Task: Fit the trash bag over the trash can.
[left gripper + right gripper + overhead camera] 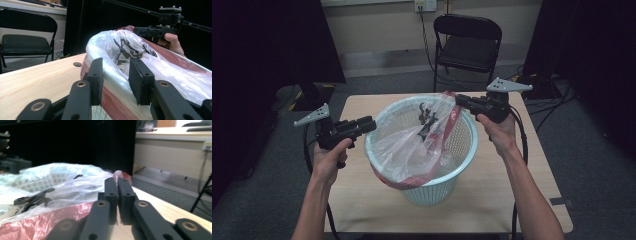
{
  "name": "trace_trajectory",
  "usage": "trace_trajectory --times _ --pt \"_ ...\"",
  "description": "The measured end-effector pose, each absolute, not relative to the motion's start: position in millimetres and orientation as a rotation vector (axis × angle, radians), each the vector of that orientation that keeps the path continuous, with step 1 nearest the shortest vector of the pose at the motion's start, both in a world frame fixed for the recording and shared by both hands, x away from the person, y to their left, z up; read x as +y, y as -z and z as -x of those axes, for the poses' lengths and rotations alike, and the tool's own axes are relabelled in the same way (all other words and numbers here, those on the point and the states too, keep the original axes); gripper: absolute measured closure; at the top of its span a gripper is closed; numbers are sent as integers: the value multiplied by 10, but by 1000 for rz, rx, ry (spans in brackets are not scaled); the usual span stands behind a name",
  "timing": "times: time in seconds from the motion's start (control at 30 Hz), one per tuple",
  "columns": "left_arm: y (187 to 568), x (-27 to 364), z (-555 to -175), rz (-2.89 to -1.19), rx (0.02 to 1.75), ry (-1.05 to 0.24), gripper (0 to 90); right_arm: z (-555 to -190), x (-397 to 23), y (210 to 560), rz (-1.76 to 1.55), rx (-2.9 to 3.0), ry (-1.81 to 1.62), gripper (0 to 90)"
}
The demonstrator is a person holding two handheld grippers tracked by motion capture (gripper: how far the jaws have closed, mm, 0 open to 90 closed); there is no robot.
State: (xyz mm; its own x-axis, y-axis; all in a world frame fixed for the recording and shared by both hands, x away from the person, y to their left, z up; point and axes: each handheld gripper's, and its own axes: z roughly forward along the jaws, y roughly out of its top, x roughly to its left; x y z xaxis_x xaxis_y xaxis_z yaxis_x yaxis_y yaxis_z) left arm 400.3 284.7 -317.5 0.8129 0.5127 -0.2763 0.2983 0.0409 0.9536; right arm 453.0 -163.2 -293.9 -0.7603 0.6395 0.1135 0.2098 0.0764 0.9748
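Dark curtains flank the room, w/ a black folding chair [467, 45] by the far wall and grey carpet underfoot. We stand at the near edge of a light wood-grain table [517, 200].

At its centre sits a pale mint plastic lattice waste basket [459, 150], upright. A clear plastic bin bag w/ red edging and black print [422, 140] is draped in and over it; the red hem hangs over the near rim, and the far-right part of the bag is lifted above the rim.

Our left gripper [371, 125] is at the basket's left side, level w/ the rim. In the left gripper view its jaws stand partly apart, straddling the rim and the bag edge [113, 75]; we can't tell if the pads actually press on it.

Our right gripper [458, 101] is at the far-right rim. In the right gripper view the jaws are together, nearly touching, w/ a scrap of red bag hem [120, 174] showing at their tips, so it's clamped on the bag edge and holds that corner up. Both hands [499, 131] are well apart, on opposite sides of the basket.
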Motion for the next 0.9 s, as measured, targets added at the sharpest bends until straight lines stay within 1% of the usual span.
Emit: trace_trajectory --times 0.13,0.3,0.4,0.57,0.63,0.73,0.9 --pt "3187 2845 -3971 -1546 673 -195 645 -4464 -1715 2987 -872 1978 -1716 899" --pt "3186 2847 -3924 -1544 674 -206 644 -4407 -1804 3213 -926 1962 -1738 900" --pt "3186 2872 -3884 -1545 669 -196 644 -4415 -1774 3337 -939 2001 -1715 900" --pt "3224 2955 -3807 -1518 661 -125 642 -4453 -1720 3378 -919 2028 -1722 894" --pt "3209 2969 -3823 -1534 652 -124 631 -4492 -1709 3380 -919 2031 -1725 864" --pt "3167 2936 -3951 -1531 674 -140 555 -4541 -1712 3366 -924 2026 -1720 803" --pt "3081 2827 -4270 -1546 693 -161 537 -4580 -1774 3314 -963 1993 -1713 667"
